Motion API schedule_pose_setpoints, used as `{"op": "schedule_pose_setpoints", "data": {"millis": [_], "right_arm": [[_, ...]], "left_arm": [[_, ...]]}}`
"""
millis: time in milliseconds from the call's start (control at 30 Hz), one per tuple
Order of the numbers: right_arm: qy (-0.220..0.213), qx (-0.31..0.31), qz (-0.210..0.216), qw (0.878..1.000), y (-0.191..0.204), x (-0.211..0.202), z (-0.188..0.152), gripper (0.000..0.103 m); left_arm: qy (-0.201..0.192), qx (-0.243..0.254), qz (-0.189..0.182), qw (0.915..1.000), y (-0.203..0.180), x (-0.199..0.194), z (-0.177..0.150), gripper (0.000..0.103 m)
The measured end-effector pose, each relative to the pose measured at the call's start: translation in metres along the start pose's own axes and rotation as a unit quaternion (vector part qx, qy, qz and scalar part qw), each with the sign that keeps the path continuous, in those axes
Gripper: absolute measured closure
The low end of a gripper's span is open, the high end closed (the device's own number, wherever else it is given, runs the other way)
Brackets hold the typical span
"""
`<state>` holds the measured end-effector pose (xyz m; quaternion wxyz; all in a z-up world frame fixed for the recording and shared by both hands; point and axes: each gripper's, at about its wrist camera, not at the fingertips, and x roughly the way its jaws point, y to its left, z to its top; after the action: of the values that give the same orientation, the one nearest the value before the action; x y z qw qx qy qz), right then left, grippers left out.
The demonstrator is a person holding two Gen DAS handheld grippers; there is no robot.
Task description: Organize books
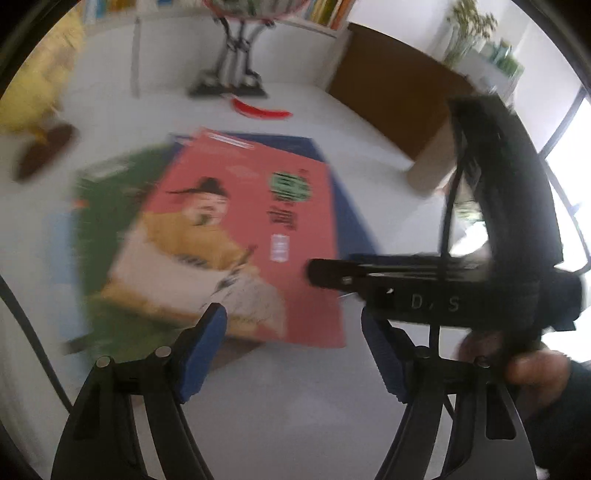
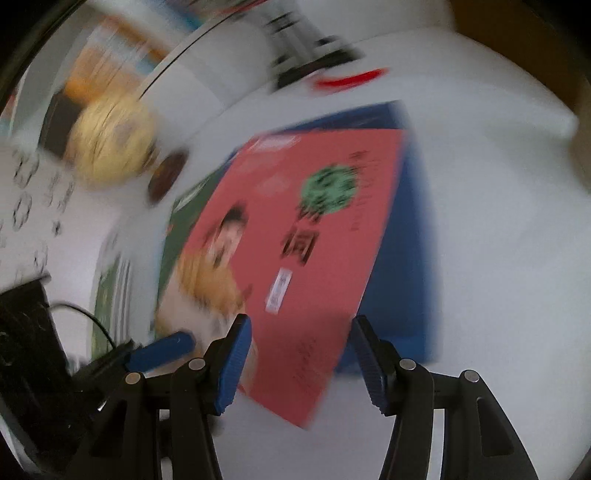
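Note:
A red book (image 1: pixel 236 229) with a drawn figure on its cover lies on top of a loose pile on the white table. A green book (image 1: pixel 110 229) sticks out under it on the left and a blue book (image 1: pixel 347 206) on the right. My left gripper (image 1: pixel 295 328) is open and empty, just short of the red book's near edge. My right gripper (image 2: pixel 301 338) is open, its fingers over the red book's (image 2: pixel 303 258) near corner, with the blue book (image 2: pixel 402 266) to the right and the green one (image 2: pixel 181 229) to the left. Both views are blurred.
The right gripper's body (image 1: pixel 443 288) crosses the left wrist view at the right. A stand with a black base (image 1: pixel 229 81), a red strip (image 1: pixel 258 109), a yellow round object (image 2: pixel 110 144) and a brown disc (image 2: pixel 166 173) stand behind the books. A shelf of books (image 1: pixel 325 11) lines the back.

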<state>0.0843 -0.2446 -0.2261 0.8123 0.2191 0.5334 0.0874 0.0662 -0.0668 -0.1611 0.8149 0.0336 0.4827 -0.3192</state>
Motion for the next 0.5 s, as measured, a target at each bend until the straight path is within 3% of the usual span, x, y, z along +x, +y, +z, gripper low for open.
{"op": "schedule_pose_setpoints", "data": {"millis": [67,167,367,433,500], "right_arm": [[-0.003,-0.021,-0.024,0.999,0.012,0.003,-0.005,0.05],[-0.017,-0.009,-0.028,0.999,0.009,-0.002,-0.006,0.05],[-0.034,-0.004,-0.081,0.996,-0.003,0.003,0.027,0.05],[-0.017,0.0,-0.099,0.995,-0.009,0.015,0.04,0.05],[-0.027,-0.006,-0.096,0.995,-0.009,0.016,0.047,0.05]], "left_arm": [[0.002,-0.025,0.009,0.9996,0.013,-0.008,-0.006,0.03],[-0.019,-0.058,0.027,0.9978,0.036,-0.02,-0.003,0.03],[-0.051,-0.09,0.052,0.9933,0.076,-0.007,0.04,0.03],[-0.038,-0.1,0.04,0.9935,0.086,0.009,0.05,0.03],[-0.011,-0.107,0.015,0.9941,0.089,0.028,0.053,0.03]]}}
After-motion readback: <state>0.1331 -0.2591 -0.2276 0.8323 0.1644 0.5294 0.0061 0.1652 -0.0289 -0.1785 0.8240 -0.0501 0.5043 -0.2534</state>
